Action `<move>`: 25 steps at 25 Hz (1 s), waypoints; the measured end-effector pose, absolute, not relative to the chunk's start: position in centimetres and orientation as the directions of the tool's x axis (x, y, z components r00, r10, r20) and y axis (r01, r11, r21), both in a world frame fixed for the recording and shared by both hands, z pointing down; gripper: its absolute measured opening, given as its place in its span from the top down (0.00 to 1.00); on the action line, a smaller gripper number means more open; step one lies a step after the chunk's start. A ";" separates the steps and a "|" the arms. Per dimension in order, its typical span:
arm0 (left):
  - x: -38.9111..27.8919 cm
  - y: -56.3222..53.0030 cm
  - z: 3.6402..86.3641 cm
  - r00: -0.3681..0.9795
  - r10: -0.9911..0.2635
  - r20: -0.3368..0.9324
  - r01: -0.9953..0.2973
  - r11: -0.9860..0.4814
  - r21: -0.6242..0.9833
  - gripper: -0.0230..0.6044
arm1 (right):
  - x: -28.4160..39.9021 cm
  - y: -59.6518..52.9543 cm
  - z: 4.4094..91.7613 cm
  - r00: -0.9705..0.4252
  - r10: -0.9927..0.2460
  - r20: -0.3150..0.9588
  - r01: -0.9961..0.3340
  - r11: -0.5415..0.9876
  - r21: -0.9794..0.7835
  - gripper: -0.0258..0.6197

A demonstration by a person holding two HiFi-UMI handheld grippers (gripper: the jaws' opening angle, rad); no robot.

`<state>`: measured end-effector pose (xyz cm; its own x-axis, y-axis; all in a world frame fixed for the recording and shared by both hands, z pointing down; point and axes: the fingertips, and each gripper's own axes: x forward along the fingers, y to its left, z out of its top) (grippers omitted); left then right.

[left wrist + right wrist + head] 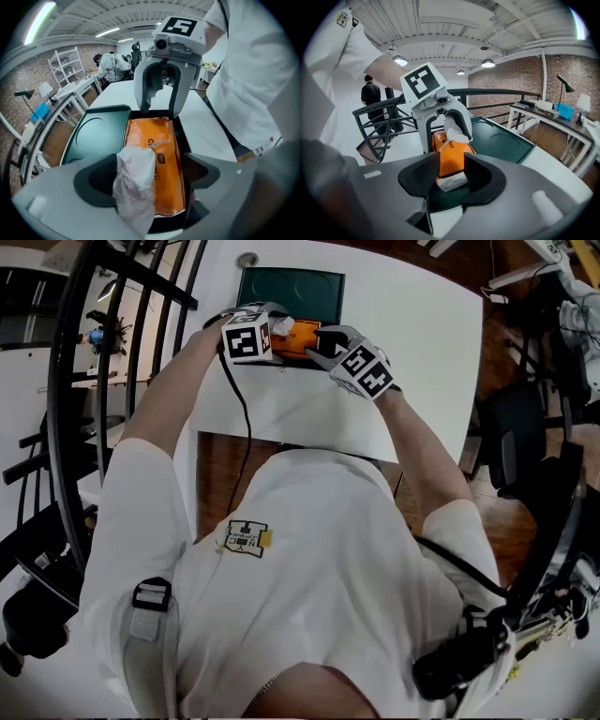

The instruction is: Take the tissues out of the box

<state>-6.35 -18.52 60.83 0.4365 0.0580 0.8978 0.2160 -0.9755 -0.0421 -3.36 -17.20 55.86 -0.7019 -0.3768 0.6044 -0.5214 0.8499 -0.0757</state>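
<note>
Orange pack (pixel 165 154) lies flat in dark green tray (pixel 96 136) on white table (pixel 412 352). Right gripper (pixel 452 176) clamped across one end of pack, pads on both sides. Left gripper (pixel 149 176) over other end, jaws wide apart. White tissue (pixel 135 185) sticks up from pack between them, unpinched, leaning on one jaw.
</note>
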 end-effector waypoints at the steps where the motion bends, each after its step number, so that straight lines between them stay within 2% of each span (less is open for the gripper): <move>1: -6.2 -19.0 60.7 0.445 0.043 0.895 0.213 -0.975 -0.059 0.30 | -3.3 -17.3 56.2 -0.698 -0.372 0.612 -0.520 0.851 -0.075 0.72; 4: -5.9 -19.6 60.6 0.465 0.009 0.885 0.213 -0.972 -0.103 0.36 | -3.3 -17.5 56.7 -0.692 -0.367 0.622 -0.519 0.851 -0.076 0.73; 5: -5.9 -19.4 60.6 0.470 0.000 0.883 0.218 -0.969 -0.116 0.42 | -3.3 -17.5 56.7 -0.692 -0.368 0.621 -0.521 0.850 -0.076 0.73; 12: -6.2 -18.8 60.5 0.496 -0.056 0.867 0.200 -0.964 -0.176 0.51 | -3.5 -17.3 56.8 -0.693 -0.369 0.620 -0.519 0.852 -0.073 0.74; 20: -6.2 -18.2 56.3 0.528 -0.135 0.838 0.210 -0.936 -0.283 0.69 | -4.0 -16.9 53.3 -0.723 -0.401 0.563 -0.506 0.862 -0.036 0.75; 25: -6.0 -17.2 55.1 0.514 -0.170 0.841 0.238 -0.913 -0.331 0.71 | -4.2 -16.1 52.9 -0.724 -0.395 0.566 -0.492 0.870 -0.022 0.75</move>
<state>-5.95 -17.25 55.13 0.5139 -0.1702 0.8408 0.2385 -0.9131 -0.3306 -4.20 -16.11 52.88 -0.7239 -0.3946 0.5660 -0.4919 0.8704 -0.0224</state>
